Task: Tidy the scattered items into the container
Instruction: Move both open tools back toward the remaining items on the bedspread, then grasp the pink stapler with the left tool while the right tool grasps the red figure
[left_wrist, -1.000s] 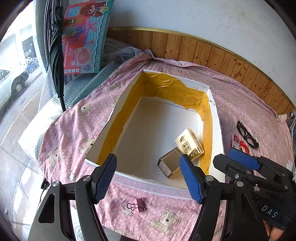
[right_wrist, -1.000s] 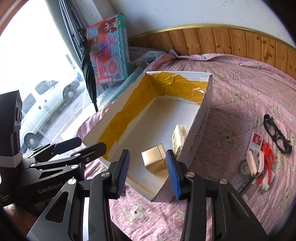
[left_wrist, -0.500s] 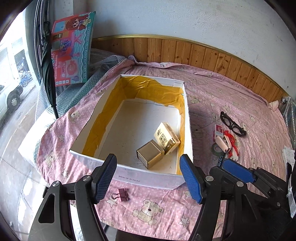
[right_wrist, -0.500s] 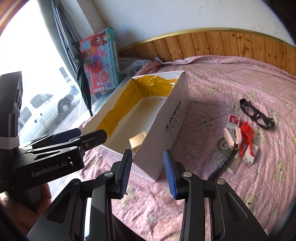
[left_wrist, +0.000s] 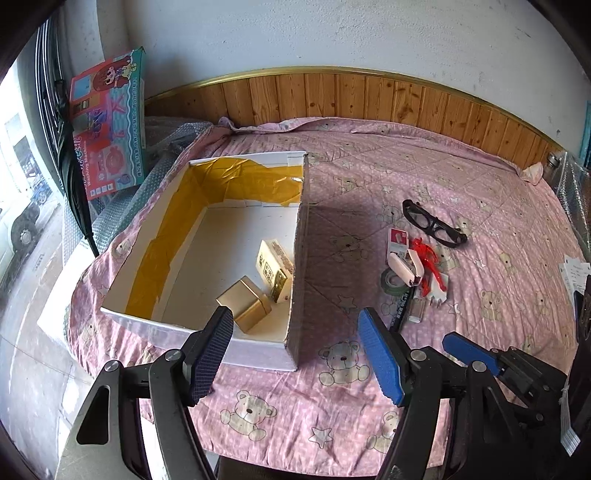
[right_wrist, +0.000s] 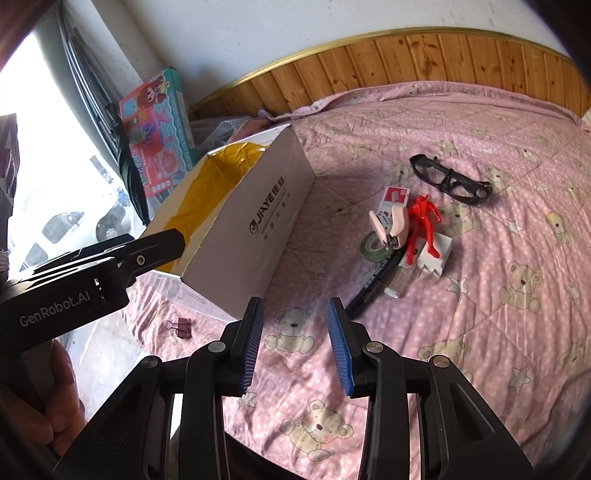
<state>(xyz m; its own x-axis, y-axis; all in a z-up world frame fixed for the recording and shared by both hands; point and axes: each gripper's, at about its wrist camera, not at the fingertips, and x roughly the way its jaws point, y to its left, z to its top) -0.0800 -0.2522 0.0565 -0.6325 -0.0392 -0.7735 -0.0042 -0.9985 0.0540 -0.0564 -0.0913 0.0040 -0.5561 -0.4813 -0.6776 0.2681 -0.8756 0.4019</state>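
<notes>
A white cardboard box (left_wrist: 300, 236) (right_wrist: 258, 218) lined with yellow tape sits on the pink bear-print bedspread. Inside lie a gold tin (left_wrist: 243, 303) and a cream carton (left_wrist: 275, 268). To its right is a cluster: black glasses (left_wrist: 434, 222) (right_wrist: 448, 178), a red figure (left_wrist: 430, 263) (right_wrist: 421, 227), a pink stapler (left_wrist: 404, 266) (right_wrist: 391, 225), a green tape roll (left_wrist: 392, 281) (right_wrist: 373, 248) and a black marker (right_wrist: 373, 282). My left gripper (left_wrist: 297, 356) hangs open near the box's front right corner. My right gripper (right_wrist: 295, 339) is open and empty, short of the cluster.
A small binder clip (right_wrist: 181, 326) lies on the bedspread in front of the box. A toy carton (left_wrist: 110, 122) leans against the wall at the back left by a window. Wood panelling (left_wrist: 369, 98) runs along the far edge. Papers (left_wrist: 576, 273) lie at the right.
Both grippers have pulled back and swung right, away from the box. The scattered cluster now sits ahead of the right gripper. Both stay open with nothing in them.
</notes>
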